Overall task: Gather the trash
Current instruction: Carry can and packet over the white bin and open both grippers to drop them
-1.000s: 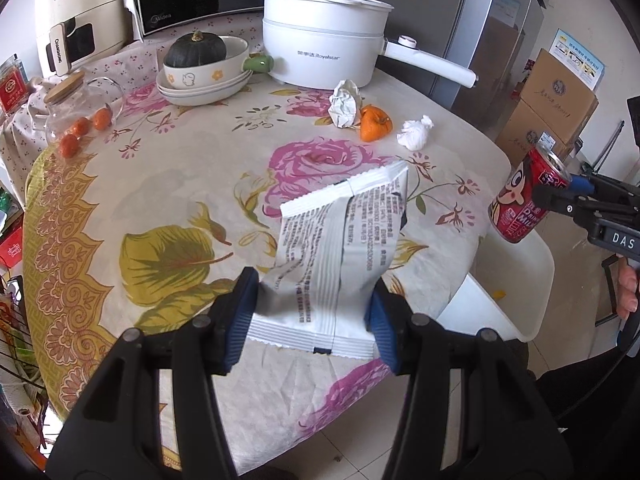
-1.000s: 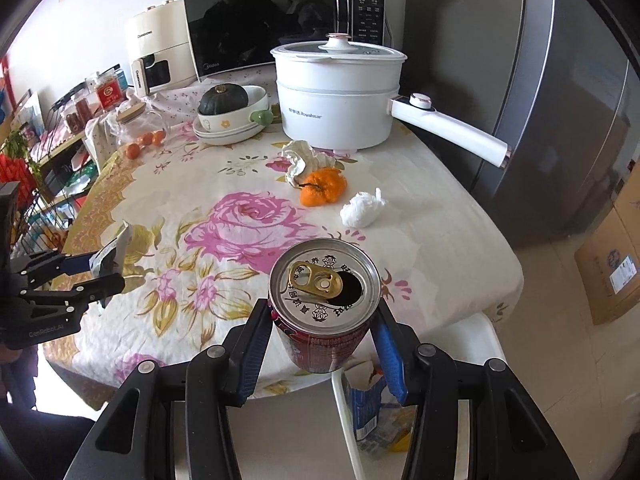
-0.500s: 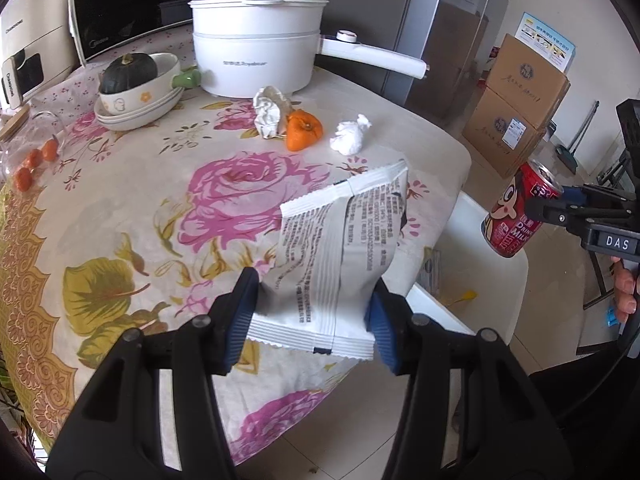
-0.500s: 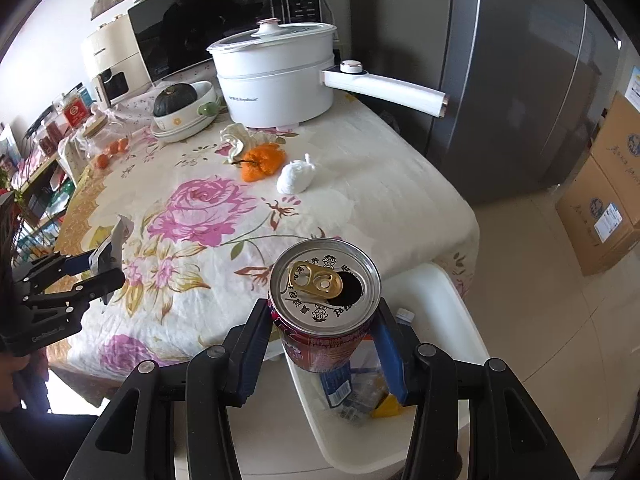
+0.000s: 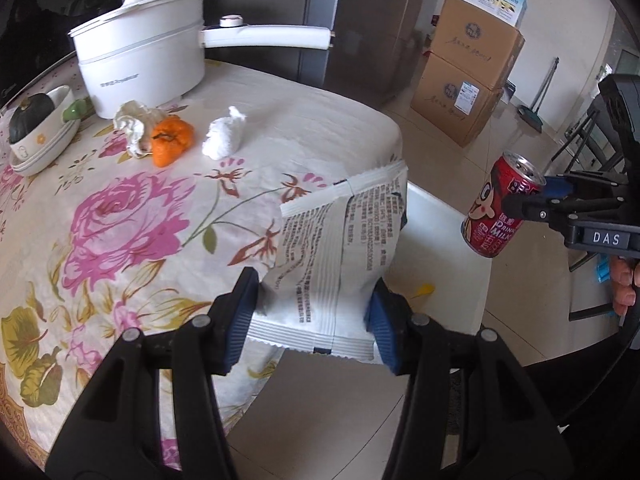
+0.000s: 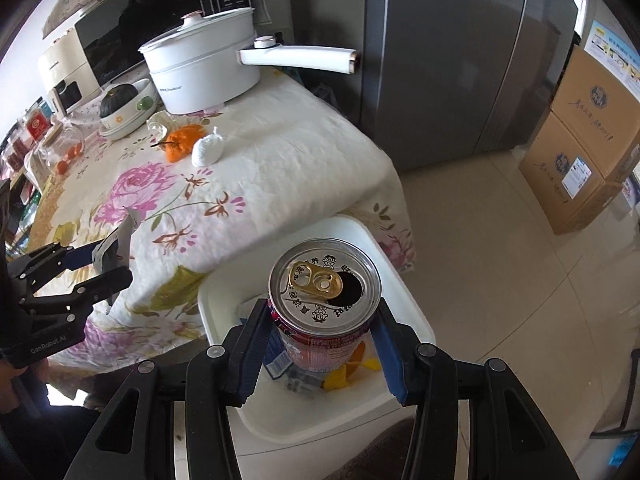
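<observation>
My left gripper [image 5: 310, 316] is shut on a white printed snack wrapper [image 5: 340, 256] and holds it over the table's near corner beside the white trash bin [image 5: 448, 264]. My right gripper [image 6: 320, 340] is shut on an opened red milk can [image 6: 324, 300], upright above the white trash bin [image 6: 404, 292], which holds some wrappers. The can also shows in the left wrist view [image 5: 500, 208]. On the table lie a crumpled tissue [image 5: 132, 124], an orange peel [image 5: 172, 140] and a white paper ball [image 5: 222, 140].
A white pot [image 5: 140, 68] with a long handle, a bowl with a dark squash [image 5: 32, 120] and a microwave [image 6: 132, 44] stand at the table's back. A grey fridge [image 6: 460, 60] and stacked cardboard boxes [image 5: 464, 80] stand beyond the floral tablecloth [image 5: 120, 220].
Both grippers have swung right toward the bin. The can now hangs over the bin's opening, and the wrapper has moved to the table's corner next to the bin.
</observation>
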Motion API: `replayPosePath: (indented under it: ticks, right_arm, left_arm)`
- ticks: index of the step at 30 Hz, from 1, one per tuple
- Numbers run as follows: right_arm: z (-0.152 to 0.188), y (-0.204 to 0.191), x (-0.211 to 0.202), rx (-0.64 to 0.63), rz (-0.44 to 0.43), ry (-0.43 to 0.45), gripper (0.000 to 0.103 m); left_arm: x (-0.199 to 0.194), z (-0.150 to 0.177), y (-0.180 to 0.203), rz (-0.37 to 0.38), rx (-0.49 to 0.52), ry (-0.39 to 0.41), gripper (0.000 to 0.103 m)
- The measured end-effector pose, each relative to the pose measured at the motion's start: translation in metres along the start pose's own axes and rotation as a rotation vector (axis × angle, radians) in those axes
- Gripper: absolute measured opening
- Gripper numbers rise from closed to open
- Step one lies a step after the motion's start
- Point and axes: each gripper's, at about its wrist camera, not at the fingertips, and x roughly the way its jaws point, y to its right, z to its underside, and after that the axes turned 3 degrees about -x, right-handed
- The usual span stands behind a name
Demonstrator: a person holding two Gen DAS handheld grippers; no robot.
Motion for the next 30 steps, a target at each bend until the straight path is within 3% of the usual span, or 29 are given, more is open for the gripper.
replayPosePath:
  ticks: [14,18,30]
  right_arm:
    - [0.015,0.045,0.004,0.061,0.034,-0.038,0.051]
    - [0.015,0.047,0.006,0.058,0.037,-0.044,0.051]
    - [0.014,0.042,0.012,0.04,0.04,-0.06,0.051]
  left_arm:
    - [0.042,-0.004,0.066,0.046,0.129,-0.028,0.058]
    - [0.04,-0.004,0.072,-0.021,0.185,0.005,0.085]
    - [0.034,-0.005,0.057,-0.088,0.177,0.005,0.086]
